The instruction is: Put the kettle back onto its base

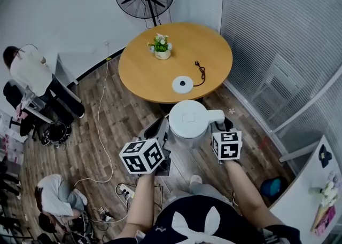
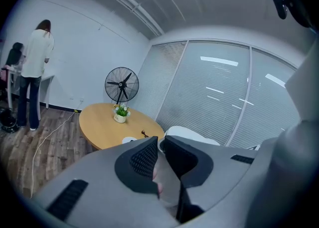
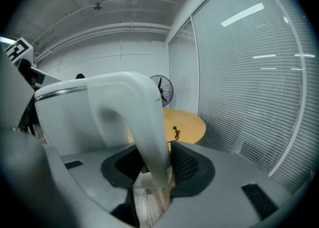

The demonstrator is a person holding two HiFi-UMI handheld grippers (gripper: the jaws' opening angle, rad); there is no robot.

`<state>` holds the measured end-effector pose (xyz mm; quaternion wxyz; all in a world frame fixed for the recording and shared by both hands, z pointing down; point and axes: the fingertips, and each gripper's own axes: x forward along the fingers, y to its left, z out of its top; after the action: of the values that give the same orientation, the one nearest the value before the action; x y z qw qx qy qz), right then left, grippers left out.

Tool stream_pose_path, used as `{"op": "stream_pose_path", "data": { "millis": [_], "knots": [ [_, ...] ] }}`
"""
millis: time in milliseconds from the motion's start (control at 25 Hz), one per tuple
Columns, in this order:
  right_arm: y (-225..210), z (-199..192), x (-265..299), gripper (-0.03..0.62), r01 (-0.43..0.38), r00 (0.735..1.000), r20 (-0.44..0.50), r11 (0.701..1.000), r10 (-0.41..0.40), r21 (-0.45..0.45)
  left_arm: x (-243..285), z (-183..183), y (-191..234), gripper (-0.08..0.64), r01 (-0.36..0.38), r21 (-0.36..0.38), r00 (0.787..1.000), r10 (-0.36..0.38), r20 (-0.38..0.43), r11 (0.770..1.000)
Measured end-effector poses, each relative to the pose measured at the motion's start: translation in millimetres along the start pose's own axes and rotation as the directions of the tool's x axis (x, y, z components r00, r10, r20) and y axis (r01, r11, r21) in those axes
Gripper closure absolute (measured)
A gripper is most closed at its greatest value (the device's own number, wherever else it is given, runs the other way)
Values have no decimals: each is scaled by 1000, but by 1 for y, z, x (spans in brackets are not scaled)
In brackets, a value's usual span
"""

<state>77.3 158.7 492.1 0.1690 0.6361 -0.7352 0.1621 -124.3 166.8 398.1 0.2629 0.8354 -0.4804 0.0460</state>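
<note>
Wood round table (image 1: pixel 155 80) is the landing spot. The kettle (image 1: pixel 187 122), white, hangs in the air short of the table's near edge, over the plank floor, so it isn't above the top yet. The right gripper (image 3: pixel 152 164) is clamped on the handle (image 3: pixel 132 112) low down, w/ a pad on either side of the white bar. The left gripper (image 2: pixel 162 158) has its jaws nearly together w/ a pale bit of the kettle's opposite side nipped btwn them, prob. lip or spout, can't say which. The base (image 1: pixel 183 84), a white disc, sits bare near the table's near edge, w/ its cord (image 1: pixel 201 72) trailing off beside it toward the far right. To do this step well, carry fwd w/ both grips moving as one and keep the body level. A low hold on the handle looks tippy, so the left side should steady it, not pull. Stop w/ the kettle's bottom centred over the disc, then go straight down w/ no sliding, since a light disc would prob. skid or snag the cord. Let go only once it sits flat.
</note>
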Motion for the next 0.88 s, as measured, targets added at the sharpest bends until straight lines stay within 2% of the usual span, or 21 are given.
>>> {"op": "stream_pose_path", "data": {
  "millis": [280, 880],
  "knots": [
    [-10, 9, 22, 433, -17, 1000, -5, 999, 17, -28, 22, 1, 9, 499, -23, -25, 1000, 23, 2, 999],
    [-29, 25, 74, 431, -13, 1000, -26, 1000, 13, 18, 77, 23, 24, 499, -26, -27, 1000, 26, -11, 999]
  ]
}}
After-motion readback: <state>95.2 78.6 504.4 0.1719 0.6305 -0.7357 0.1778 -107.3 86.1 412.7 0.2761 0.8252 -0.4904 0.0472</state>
